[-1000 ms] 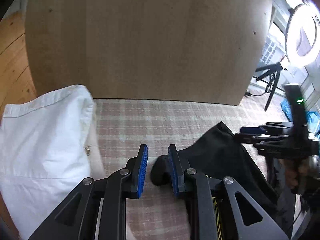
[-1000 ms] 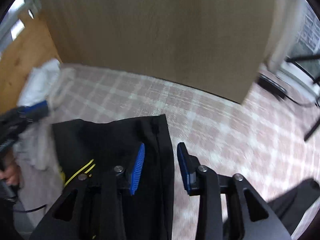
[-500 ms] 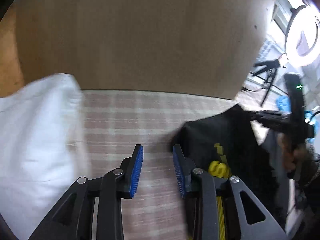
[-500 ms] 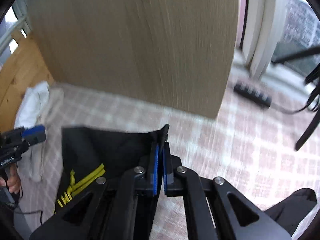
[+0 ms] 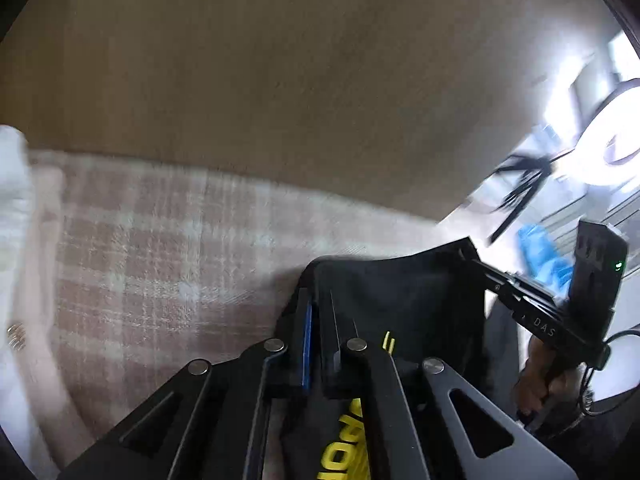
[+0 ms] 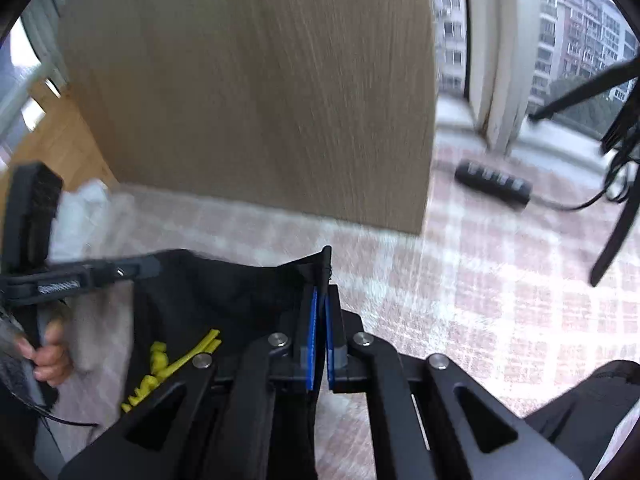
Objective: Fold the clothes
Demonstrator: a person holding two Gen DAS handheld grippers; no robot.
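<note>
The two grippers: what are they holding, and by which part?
Both hold the black garment by its top edge: left gripper, right gripper, one corner each.

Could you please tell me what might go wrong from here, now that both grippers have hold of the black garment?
1. The right gripper pinches only the very corner of the black garment; a tug could pull the fabric free.
2. The left gripper, its jaws just closed, also grips near an edge, so the cloth may sag unevenly between them and fold crooked.
3. The white clothing lies close on the checked cloth and could get dragged along.
</note>
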